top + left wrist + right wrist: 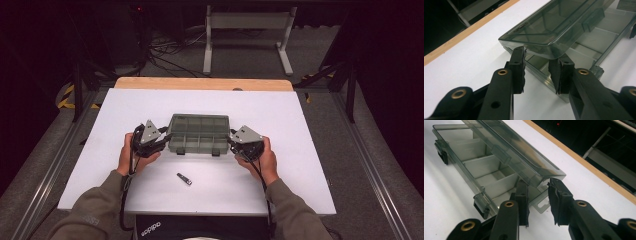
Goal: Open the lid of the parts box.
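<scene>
Your organizer box (199, 133) lies on the table (100, 170) between both grippers, its lid (554, 27) part-raised. The left gripper (537, 71) and right gripper (537, 202) are released — the lid corners sit above their fingertips. I judge you are opening it; next lift evenly. A small dark cylinder (184, 179) waits behind them.

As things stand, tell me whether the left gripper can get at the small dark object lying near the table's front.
Probably yes. The small dark object lies alone on bare table, apart from the left gripper, which is open at the compartment box.
</scene>
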